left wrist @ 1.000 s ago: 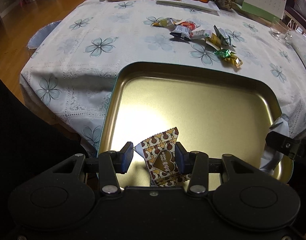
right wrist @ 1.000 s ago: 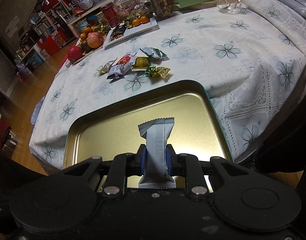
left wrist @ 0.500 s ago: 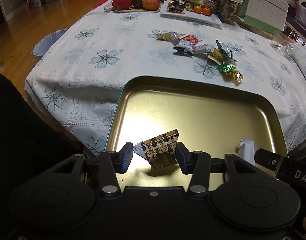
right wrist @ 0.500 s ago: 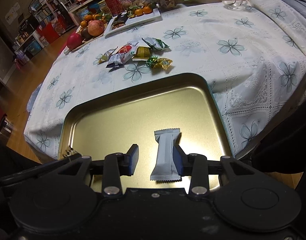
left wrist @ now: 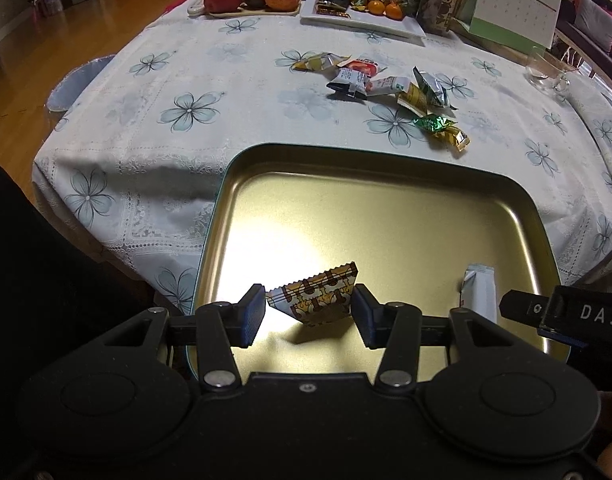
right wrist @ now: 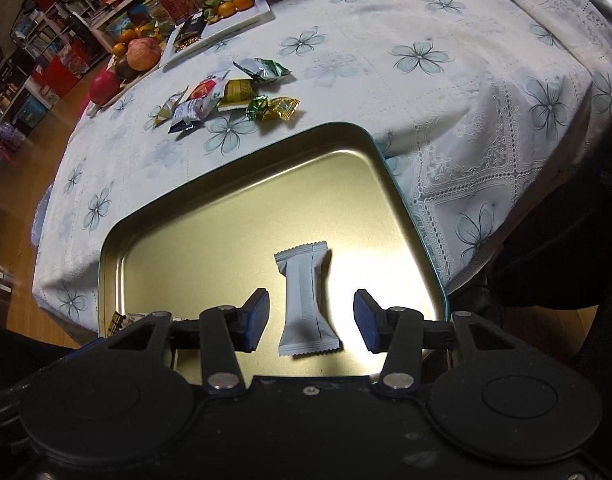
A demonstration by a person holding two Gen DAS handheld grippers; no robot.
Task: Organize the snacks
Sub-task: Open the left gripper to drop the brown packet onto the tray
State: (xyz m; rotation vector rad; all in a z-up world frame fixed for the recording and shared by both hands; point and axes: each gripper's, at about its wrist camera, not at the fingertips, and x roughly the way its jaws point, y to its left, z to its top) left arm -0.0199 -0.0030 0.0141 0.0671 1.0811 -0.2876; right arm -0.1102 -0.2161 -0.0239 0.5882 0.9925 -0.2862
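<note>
We see the flowered tablecloth (left wrist: 234, 92) under a gold tray (left wrist: 386, 216) at its near edge. Our left gripper (left wrist: 308, 314) hangs wide over the tray, the brown-and-gold packet (left wrist: 318, 294) lying between its fingers (whether the right pad touches it, we cannot tell). Our right gripper (right wrist: 311, 318) is wide too, the grey bar (right wrist: 306, 300) lying loose on the tray between its fingers. Further snacks (left wrist: 390, 88) sit clustered on the cloth beyond the tray.
</note>
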